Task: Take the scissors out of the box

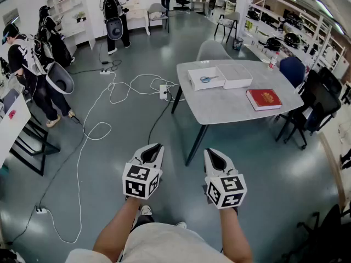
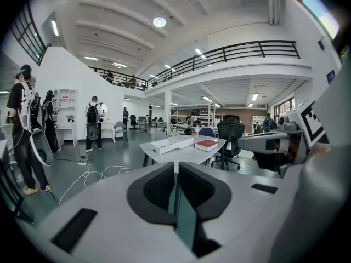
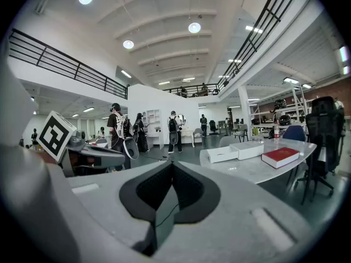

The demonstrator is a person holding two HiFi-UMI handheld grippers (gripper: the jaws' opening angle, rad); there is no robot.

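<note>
Both closed together, empty: left tongs (image 1: 155, 147), right tongs (image 1: 211, 152).
Scissors (image 1: 208, 79) lie in box (image 1: 210, 86) on table (image 1: 219, 109), well ahead.

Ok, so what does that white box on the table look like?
The box is white, shallow and rectangular, and looks like cardboard. It is open and sits flat near the far edge of the grey table. What seems to be its white lid lies right beside it, apparently touching. Inside lie small scissors with blue handles. Nothing else touches it.
</note>
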